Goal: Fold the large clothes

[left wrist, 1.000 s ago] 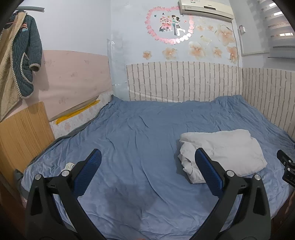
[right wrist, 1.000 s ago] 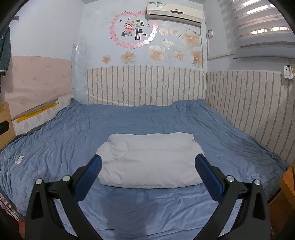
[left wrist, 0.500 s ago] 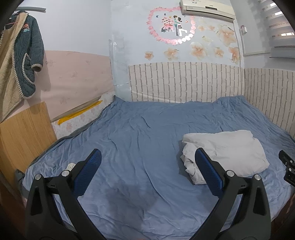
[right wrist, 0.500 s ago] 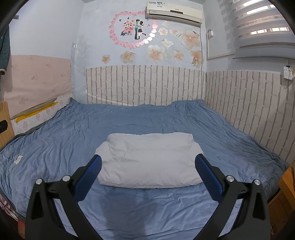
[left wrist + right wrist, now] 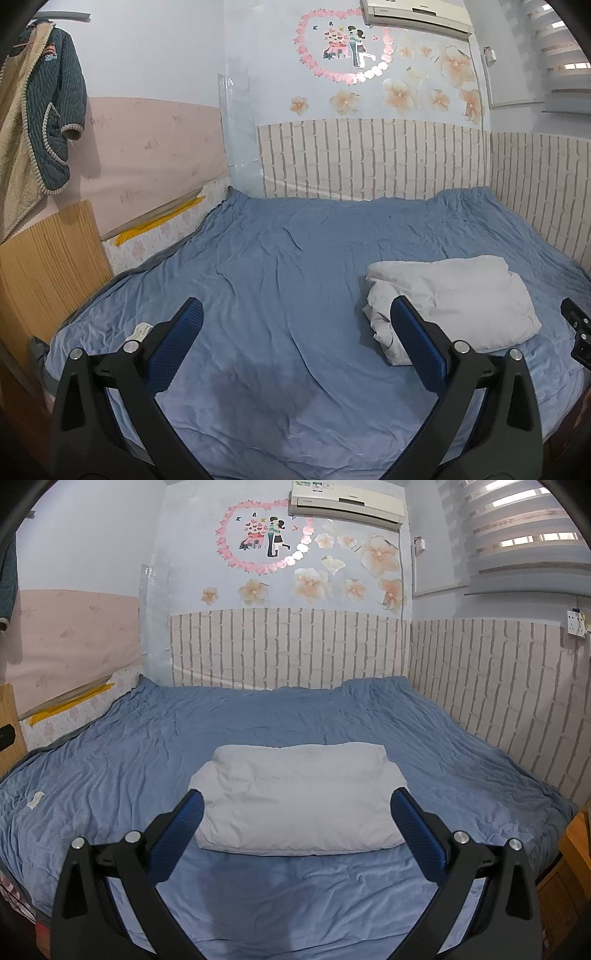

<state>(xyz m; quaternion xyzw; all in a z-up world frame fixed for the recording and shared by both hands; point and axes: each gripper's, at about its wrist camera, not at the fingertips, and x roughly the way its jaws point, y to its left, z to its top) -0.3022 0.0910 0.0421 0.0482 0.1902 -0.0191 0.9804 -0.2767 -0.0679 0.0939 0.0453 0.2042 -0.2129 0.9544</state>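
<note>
A white garment point(image 5: 299, 797) lies folded into a thick rectangular bundle on the blue bedsheet point(image 5: 258, 720), near the bed's front edge. It also shows in the left wrist view point(image 5: 454, 299) at the right. My right gripper point(image 5: 297, 805) is open and empty, held above the bed in front of the bundle, apart from it. My left gripper point(image 5: 295, 317) is open and empty over bare sheet, to the left of the bundle. Part of the right gripper's body point(image 5: 578, 336) shows at the right edge of the left wrist view.
Brick-pattern wall panels point(image 5: 288, 646) border the bed at the back and right. A wooden board point(image 5: 40, 266) and a hanging teal robe point(image 5: 48, 110) stand at the left. A small white tag point(image 5: 139, 331) lies on the sheet's left front. A wooden cabinet point(image 5: 576, 845) sits at the right.
Both views have shifted only slightly; the left gripper has drifted a little, so the bundle sits marginally further right and lower. Both grippers stay open and the bundle has not moved.
</note>
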